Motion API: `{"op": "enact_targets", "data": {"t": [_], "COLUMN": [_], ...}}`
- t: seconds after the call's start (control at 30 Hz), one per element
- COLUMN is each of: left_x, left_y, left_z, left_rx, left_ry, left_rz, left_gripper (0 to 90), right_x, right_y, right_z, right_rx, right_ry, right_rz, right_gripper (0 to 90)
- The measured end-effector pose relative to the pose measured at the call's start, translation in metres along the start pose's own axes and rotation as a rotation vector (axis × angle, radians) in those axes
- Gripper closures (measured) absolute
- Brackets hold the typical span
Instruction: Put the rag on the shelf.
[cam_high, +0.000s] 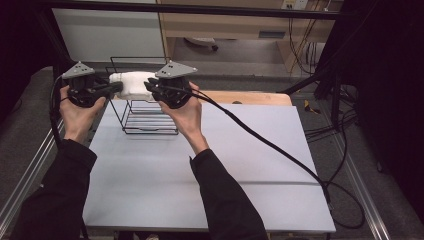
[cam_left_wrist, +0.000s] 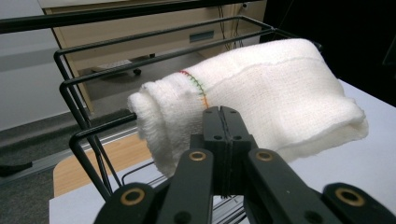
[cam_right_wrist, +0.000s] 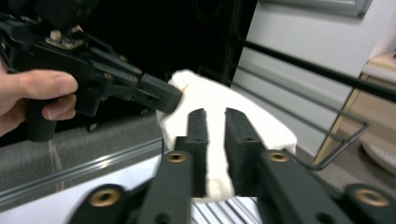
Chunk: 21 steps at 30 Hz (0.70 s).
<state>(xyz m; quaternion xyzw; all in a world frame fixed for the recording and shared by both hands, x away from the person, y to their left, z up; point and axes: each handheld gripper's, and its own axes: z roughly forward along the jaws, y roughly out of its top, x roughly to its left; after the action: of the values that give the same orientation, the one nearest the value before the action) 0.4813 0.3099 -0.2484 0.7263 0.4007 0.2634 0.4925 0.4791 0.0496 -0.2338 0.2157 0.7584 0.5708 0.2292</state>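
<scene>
While I watch from the high view, the white towel (cam_high: 131, 85) sits rolled up at the top of the black wire rack (cam_high: 145, 117), held between my two tools above the far left part of the grey surface (cam_high: 225, 165). My left hand-held gripper (cam_high: 119, 88) comes in from the left, and there we go: in its own view the jaws are pressed flat together with the towel's (cam_left_wrist: 261, 107) lower edge pinched between the tips, near the end with the coloured stitching. The rack's (cam_left_wrist: 79, 93) top wires run just behind and beside the roll there.

Over on the other side, my right hand-held gripper (cam_high: 148, 89) meets the towel from the right. Its own view shows the jaws narrow, a slim gap between them, and white cloth (cam_right_wrist: 219, 121) filling that gap, so it is clamped on the towel's near end. The same view catches the left hand-held gripper (cam_right_wrist: 173, 101) across from it, nose against the far end of the roll, with the fingers (cam_right_wrist: 42, 86) of the hand wrapped round its grip.

Both forearms in dark sleeves reach up from the bottom of the high view, and a black cable (cam_high: 270, 145) trails from the right tool across the surface and off its right edge.
</scene>
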Motion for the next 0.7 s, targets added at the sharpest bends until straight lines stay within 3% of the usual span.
{"op": "enact_targets", "data": {"t": [0.13, 0.3, 0.53, 0.7], "left_x": [-0.001, 0.001, 0.003, 0.003], "left_y": [-0.003, -0.007, -0.01, -0.012], "left_z": [0.002, 0.004, 0.008, 0.005], "left_rx": [0.0, -0.004, -0.017, -0.025], "left_ry": [0.002, 0.006, 0.013, 0.011], "left_rz": [0.006, 0.004, -0.004, -0.002], "left_gripper": [90.0, 90.0, 90.0, 90.0], "right_x": [0.002, 0.002, -0.005, -0.005], "right_y": [-0.011, -0.021, -0.027, -0.027], "right_z": [0.011, 0.023, 0.032, 0.029], "right_rx": [0.073, 0.116, 0.122, 0.108], "right_ry": [0.009, -0.02, -0.066, -0.057], "right_rz": [-0.015, -0.018, -0.014, -0.008], "right_gripper": [90.0, 90.0, 90.0, 89.9]}}
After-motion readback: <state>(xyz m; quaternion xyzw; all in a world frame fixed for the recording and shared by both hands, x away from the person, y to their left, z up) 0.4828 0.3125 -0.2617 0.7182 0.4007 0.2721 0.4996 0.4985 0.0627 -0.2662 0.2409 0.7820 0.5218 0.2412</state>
